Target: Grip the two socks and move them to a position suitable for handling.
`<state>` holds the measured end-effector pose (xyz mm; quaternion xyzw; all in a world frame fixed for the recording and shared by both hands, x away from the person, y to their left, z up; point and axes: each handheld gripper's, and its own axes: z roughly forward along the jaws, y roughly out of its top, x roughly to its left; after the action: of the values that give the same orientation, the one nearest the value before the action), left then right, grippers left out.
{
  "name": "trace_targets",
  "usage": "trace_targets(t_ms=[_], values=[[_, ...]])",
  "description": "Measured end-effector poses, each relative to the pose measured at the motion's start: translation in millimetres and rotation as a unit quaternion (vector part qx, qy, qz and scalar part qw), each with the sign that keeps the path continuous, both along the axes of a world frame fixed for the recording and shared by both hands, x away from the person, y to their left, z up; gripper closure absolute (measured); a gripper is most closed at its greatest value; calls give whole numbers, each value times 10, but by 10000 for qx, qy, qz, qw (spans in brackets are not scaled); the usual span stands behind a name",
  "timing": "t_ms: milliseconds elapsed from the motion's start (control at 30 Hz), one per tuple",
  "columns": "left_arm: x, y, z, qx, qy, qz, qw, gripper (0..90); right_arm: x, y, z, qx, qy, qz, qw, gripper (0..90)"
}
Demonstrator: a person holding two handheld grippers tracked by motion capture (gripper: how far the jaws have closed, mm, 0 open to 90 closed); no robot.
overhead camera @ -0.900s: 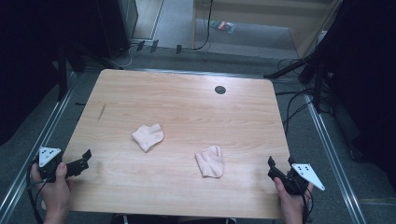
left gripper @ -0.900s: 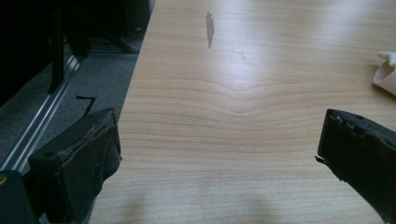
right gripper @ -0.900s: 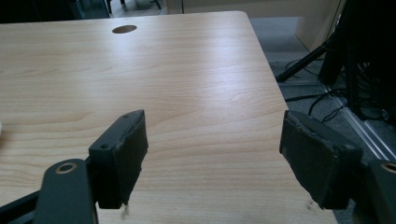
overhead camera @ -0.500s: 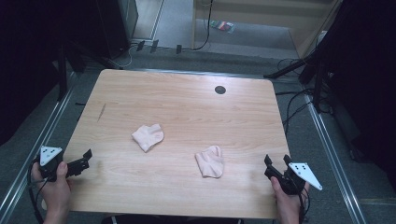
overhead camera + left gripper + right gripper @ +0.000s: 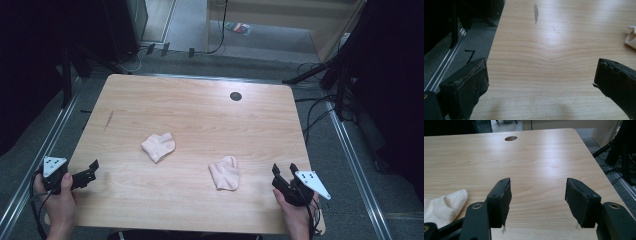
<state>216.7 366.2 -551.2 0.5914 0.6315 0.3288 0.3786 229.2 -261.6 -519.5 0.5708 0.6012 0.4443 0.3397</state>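
My right gripper (image 5: 282, 171) had crept inward from the worktop's right edge – jaws half apart, holding nothing – toward the small cream cloth sock (image 5: 225, 173) near the front edge. My left gripper (image 5: 89, 170) waited wide open and empty at the front-left corner – its crumpled cream sock (image 5: 158, 146) lay left of centre, so both pickups remained.

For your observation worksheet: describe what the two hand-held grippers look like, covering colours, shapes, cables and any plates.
Both are black. The left gripper and the right gripper each carry a pale grey three-cornered plate with small dark dots. Each has two blocky black fingers faced with worn, fraying dark pads. A thin dark cable trails from each toward the person. The hands holding them are bare, with no sleeves visible.
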Motion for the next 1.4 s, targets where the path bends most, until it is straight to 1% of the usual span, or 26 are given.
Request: trace_targets(t_ms=[100, 133, 167, 400, 433, 533, 567, 633, 733, 767, 800, 833, 867, 900, 967, 1067, 1100, 1133, 1167, 1200, 1233, 1267, 1300, 1333, 1367, 1400], values=[[7, 1, -3, -10, 8, 14, 10000, 0, -14, 148, 22, -48, -27, 22, 10000, 393], [7, 1, -3, -10, 8, 14, 10000, 0, -14, 148, 22, -48, -27, 22, 10000, 393], [9, -2, -3, -3, 18, 23, 10000, 0, -12, 215, 30, -24, -2, 93, 10000, 399], [9, 12, -1, -64, 39, 33, 10000, 0, 11, 377, 102, 81, 24, 247, 9997, 406], [8, 11, -1, -62, 36, 33, 10000, 0, 40, 449, 119, 88, 94, 307, 9994, 387], [7, 10, -2, -56, 23, 18, 10000, 0, 74, 508, 149, 72, 109, 274, 9995, 346], [8, 12, -2, -66, 28, 16, 10000, 0, 124, 555, 196, 115, 123, 229, 9996, 305], [9, 10, -1, -60, 30, 21, 10000, 0, 169, 590, 229, 120, 164, 248, 9995, 284], [8, 12, -1, -87, 5, -72, 9999, 0, 207, 639, 258, 39, 164, 219, 9996, 288], [7, 10, 0, -145, -13, -98, 9998, 0, 240, 684, 272, 26, 174, 227, 9996, 296], [7, 10, 0, -145, -13, -98, 9998, 0, 240, 684, 272, 26, 174, 227, 9996, 296], [14, -6, -2, -123, -22, -48, 9999, 0, 277, 721, 265, 117, 247, 353, 9990, 300], [14, -6, -2, -123, -22, -48, 9999, 0, 277, 721, 265, 117, 247, 353, 9990, 300], [16, -21, 1, -58, -2, 0, 10000, 0, 308, 747, 233, 140, 313, 454, 9984, 301], [20, -42, 3, -22, -17, 21, 10000, 0, 307, 769, 180, 113, 294, 531, 9981, 310], [21, -73, 20, 32, -16, 21, 10000, 0, 277, 793, 114, 74, 282, 533, 9982, 336], [27, -107, 44, -114, -35, -58, 9999, 0, 267, 834, 53, 19, 522, 696, 9962, 339], [27, -107, 44, -114, -35, -58, 9999, 0, 267, 834, 53, 19, 522, 696, 9962, 339], [48, -175, 63, -259, -53, -195, 9995, 0, 242, 876, 3, 58, 645, 940, 9935, 347], [48, -175, 63, -259, -53, -195, 9995, 0, 242, 876, 3, 58, 645, 940, 9935, 347], [62, -267, 99, -215, -2, -348, 9992, 0, 216, 908, -15, 38, 630, 910, 9939, 353], [62, -267, 99, -215, -2, -348, 9992, 0, 216, 908, -15, 38, 630, 910, 9939, 353], [68, -359, 142, -284, -16, -507, 9983, 0, 196, 940, -21, 79, 614, 930, 9937, 358], [68, -359, 142, -284, -16, -507, 9983, 0, 196, 940, -21, 79, 614, 930, 9937, 358], [73, -444, 195, -372, -40, -594, 9975, 0, 182, 986, -32, 6, 596, 996, 9932, 358], [73, -444, 195, -372, -40, -594, 9975, 0, 182, 986, -32, 6, 596, 996, 9932, 358]])
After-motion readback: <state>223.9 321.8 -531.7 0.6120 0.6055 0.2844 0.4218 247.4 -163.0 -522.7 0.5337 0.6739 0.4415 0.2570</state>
